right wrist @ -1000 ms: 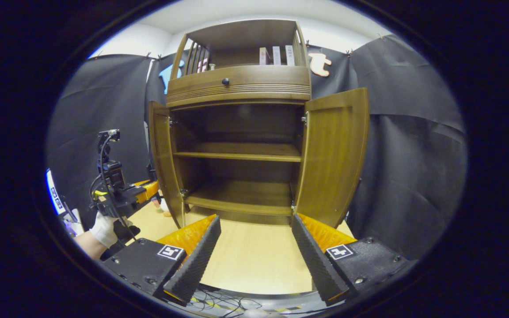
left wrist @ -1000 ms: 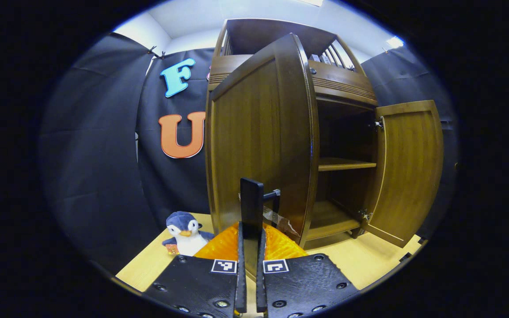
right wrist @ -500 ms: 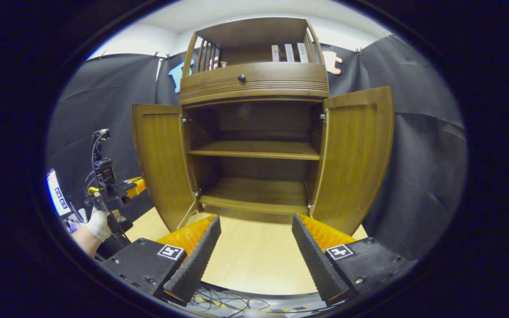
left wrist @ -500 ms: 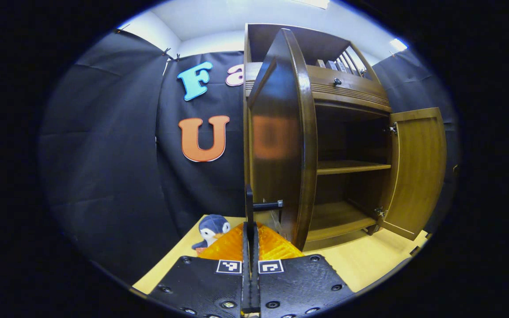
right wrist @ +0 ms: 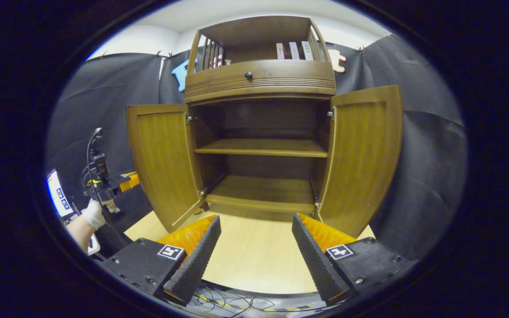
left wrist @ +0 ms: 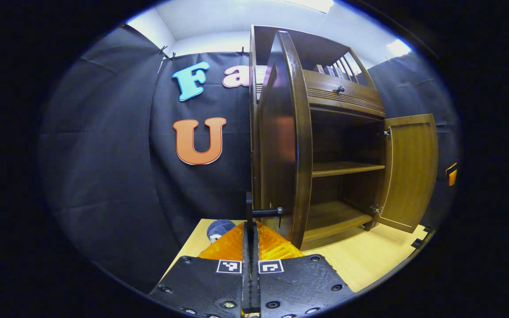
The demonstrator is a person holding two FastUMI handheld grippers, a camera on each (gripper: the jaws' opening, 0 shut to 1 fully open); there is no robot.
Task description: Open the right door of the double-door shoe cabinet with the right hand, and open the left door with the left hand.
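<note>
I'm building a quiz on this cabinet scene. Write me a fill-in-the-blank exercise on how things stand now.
1. Both doors of the cabinet, the left door and the right door, stand ____.
2. The left gripper is shut on the left door's ____.
3. The right gripper hangs in front of the cabinet with its fingers ____.
4. The shelves inside the cabinet are ____.

Missing words: open; handle; open; empty

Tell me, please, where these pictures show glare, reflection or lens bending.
Left gripper view: the left door carries a faint reddish reflection on its glossy face, and a ceiling light glares. Right gripper view: even light, but the fisheye bows both doors outward, and the cabinet bulges.
</note>
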